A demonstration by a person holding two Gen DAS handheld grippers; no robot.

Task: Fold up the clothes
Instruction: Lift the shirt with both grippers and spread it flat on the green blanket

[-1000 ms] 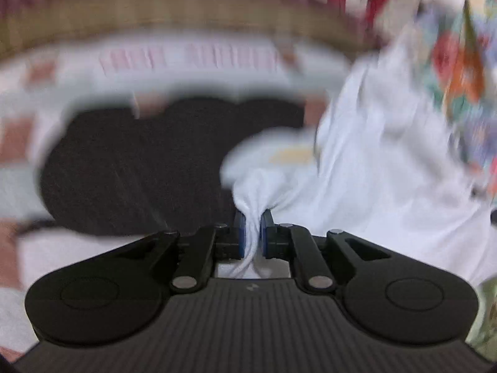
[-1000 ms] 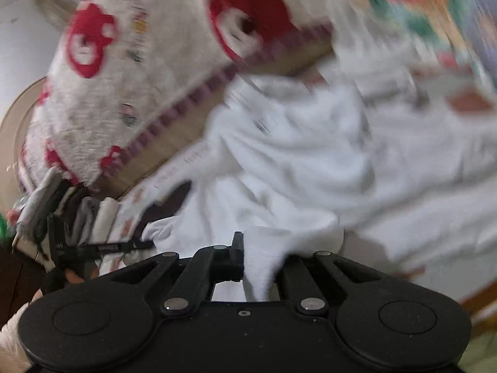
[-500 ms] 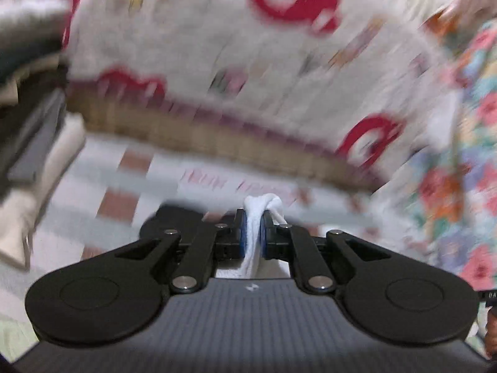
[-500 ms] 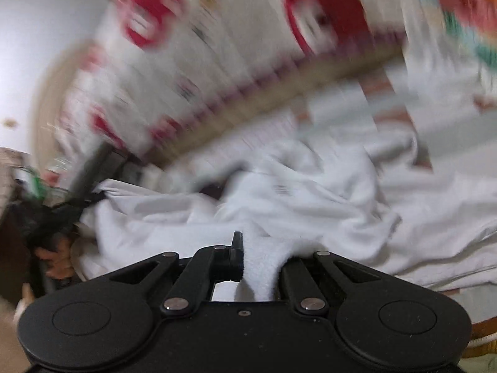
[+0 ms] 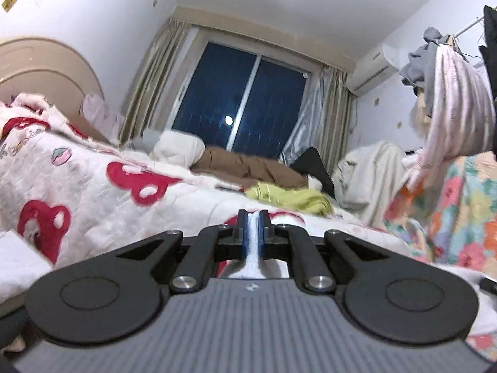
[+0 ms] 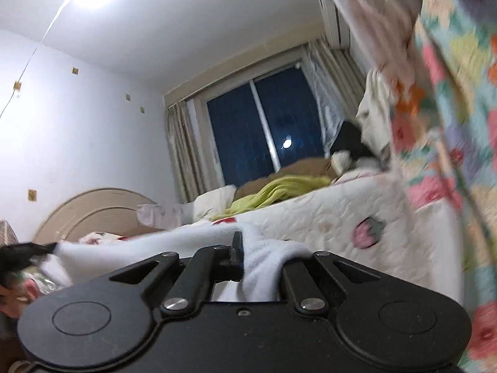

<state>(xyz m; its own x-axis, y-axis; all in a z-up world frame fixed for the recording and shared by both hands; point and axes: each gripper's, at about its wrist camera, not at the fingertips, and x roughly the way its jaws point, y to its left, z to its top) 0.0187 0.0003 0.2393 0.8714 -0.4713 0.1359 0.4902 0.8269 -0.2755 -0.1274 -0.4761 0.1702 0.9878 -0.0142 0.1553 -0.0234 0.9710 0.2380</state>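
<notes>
A white garment is held by both grippers, lifted above the bed. My left gripper (image 5: 253,217) is shut on a thin pinch of the white cloth (image 5: 254,258), which shows only between the blue pads. My right gripper (image 6: 248,242) is shut on a thick fold of the same white garment (image 6: 264,267). From there the cloth stretches left in a taut band (image 6: 130,248) toward the left gripper (image 6: 21,253) at the view's edge. The right finger is hidden under the cloth.
A bed with a white quilt with red patterns (image 5: 93,186) lies below. Brown (image 5: 248,168) and yellow-green (image 5: 289,197) clothes lie on its far side. A floral cloth (image 5: 450,211) and hanging clothes (image 5: 456,93) are at the right. A window (image 5: 239,102) is behind.
Both grippers have lifted and tilted up from looking down at the garment on the bed to looking across the room. The white garment is now stretched between them.
</notes>
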